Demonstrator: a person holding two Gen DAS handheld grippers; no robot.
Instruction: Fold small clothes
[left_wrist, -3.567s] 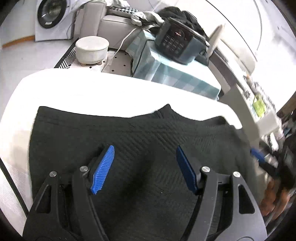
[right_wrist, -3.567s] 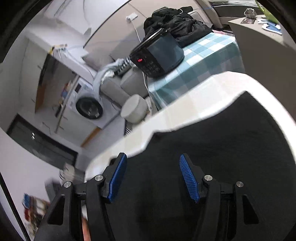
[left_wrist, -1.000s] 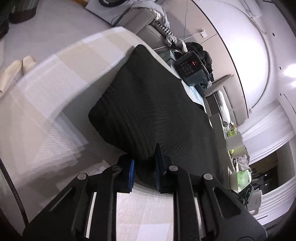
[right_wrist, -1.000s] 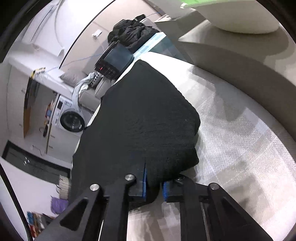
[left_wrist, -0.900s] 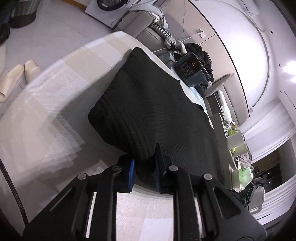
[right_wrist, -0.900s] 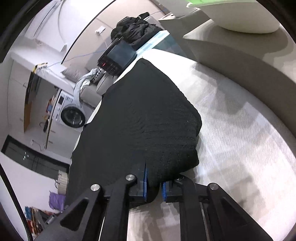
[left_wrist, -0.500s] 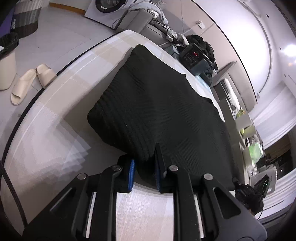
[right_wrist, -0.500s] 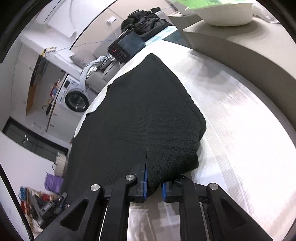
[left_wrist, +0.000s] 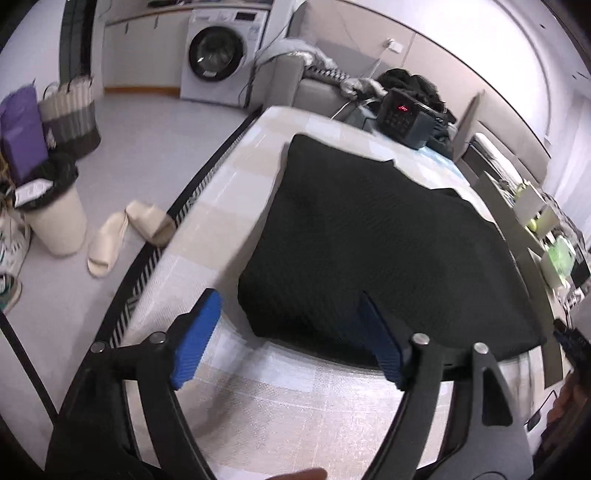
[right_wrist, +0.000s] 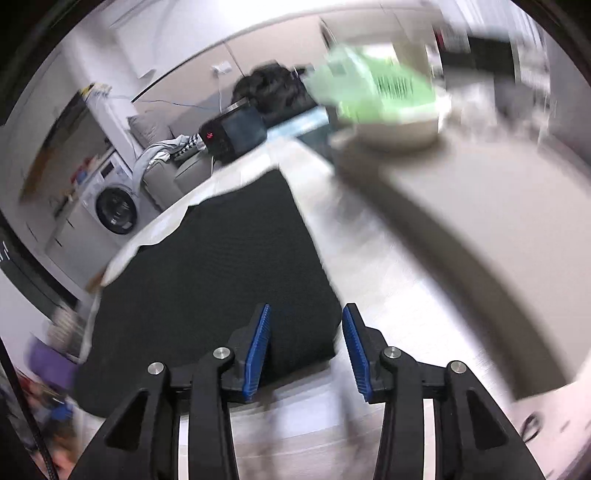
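A black knit garment (left_wrist: 369, 240) lies folded flat on the table (left_wrist: 295, 406) with its pale checked cloth. My left gripper (left_wrist: 288, 336) hovers just short of the garment's near left corner. Its jaws are opening wide and the blue pads (left_wrist: 195, 339) touch nothing. In the right wrist view the same garment (right_wrist: 221, 277) fills the lower left. My right gripper (right_wrist: 306, 347) hangs above its near right corner, jaws opening, and the cloth shows in the gap without being pinched.
A grey counter (right_wrist: 480, 221) with a green-lidded tub (right_wrist: 380, 88) borders the table on the right. A black appliance (left_wrist: 406, 118) with a red display stands beyond the far edge. Slippers (left_wrist: 125, 232), a bin (left_wrist: 51, 218) and a washing machine (left_wrist: 218, 55) are on the floor to the left.
Both grippers were shut on the garment's near folded edge. They have let go, spread their jaws and drawn back and upward. The garment now rests flat.
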